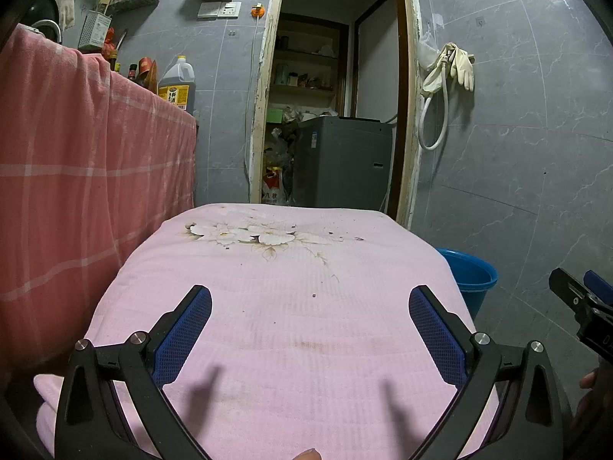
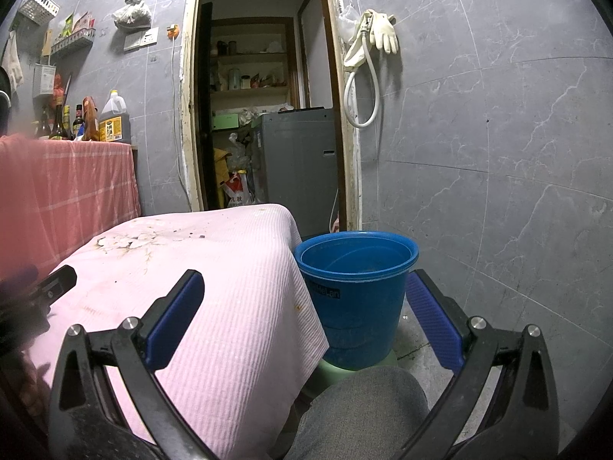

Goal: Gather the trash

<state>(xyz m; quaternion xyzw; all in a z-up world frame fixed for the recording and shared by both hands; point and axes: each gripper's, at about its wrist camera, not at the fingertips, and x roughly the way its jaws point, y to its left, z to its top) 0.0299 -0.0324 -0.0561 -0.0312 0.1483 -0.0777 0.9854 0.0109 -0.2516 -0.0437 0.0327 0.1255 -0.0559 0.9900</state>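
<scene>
While only small dark crumbs remain on the pink cloth, both grippers hover empty, jaws apart: left gripper, right gripper. Advise pinching specks individually, then releasing over the adjacent blue bucket.

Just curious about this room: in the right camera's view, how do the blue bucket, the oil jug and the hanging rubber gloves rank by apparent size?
1. Blue bucket, though nearest the camera.
2. Rubber gloves and oil jug: too alike to rank.

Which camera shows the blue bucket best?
The right wrist view: the blue bucket shows whole, rim, inside and wall, beside the pink cloth. The left wrist view catches only part of its rim behind the cloth.
</scene>
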